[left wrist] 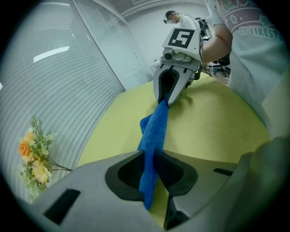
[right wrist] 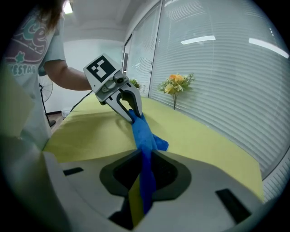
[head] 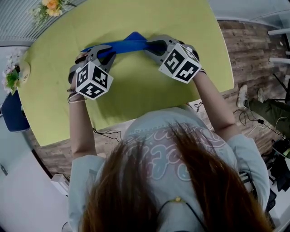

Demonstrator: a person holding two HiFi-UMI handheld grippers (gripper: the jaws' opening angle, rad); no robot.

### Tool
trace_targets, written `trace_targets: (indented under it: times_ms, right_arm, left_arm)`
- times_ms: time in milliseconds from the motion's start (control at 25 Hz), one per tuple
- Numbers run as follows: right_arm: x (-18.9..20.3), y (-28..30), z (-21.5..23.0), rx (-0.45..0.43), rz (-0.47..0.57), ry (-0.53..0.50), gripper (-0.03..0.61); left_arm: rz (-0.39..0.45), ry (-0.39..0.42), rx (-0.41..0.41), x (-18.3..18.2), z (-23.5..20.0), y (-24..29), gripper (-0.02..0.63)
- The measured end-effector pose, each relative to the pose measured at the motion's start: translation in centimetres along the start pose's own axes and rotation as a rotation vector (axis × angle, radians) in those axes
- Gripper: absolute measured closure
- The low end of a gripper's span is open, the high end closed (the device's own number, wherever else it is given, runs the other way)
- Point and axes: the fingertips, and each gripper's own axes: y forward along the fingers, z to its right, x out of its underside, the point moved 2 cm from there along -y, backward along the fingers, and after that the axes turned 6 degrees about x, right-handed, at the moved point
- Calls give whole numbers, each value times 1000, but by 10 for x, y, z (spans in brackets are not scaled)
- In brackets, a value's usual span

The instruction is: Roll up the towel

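A yellow-green oval tabletop [head: 136,90] fills the upper half of the head view. At its 11 o'clock edge stands a bunch of orange and yellow flowers [head: 49,8], with white slatted blinds [head: 18,27] behind. At 9 o'clock a second small plant [head: 12,78] sits at the rim, and a dark blue chair [head: 12,113] is just below it. Wood-plank floor [head: 247,54] shows at 3 o'clock, where a pale shoe [head: 242,96] and black cables [head: 248,118] lie. In the left gripper view, a person [left wrist: 176,19] stands far off at 12 o'clock.
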Motion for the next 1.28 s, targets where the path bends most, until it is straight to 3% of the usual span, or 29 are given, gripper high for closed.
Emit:
trace_targets:
  times_ms: [400, 1280]
  right_arm:
    - [-2, 2, 17, -8, 31, 124, 505]
    - [-1, 14, 49, 60, 27, 135, 489]
  left_arm:
    - [-16, 0, 8, -3, -19, 5, 538]
    - [-49, -35, -18, -3, -49, 24, 538]
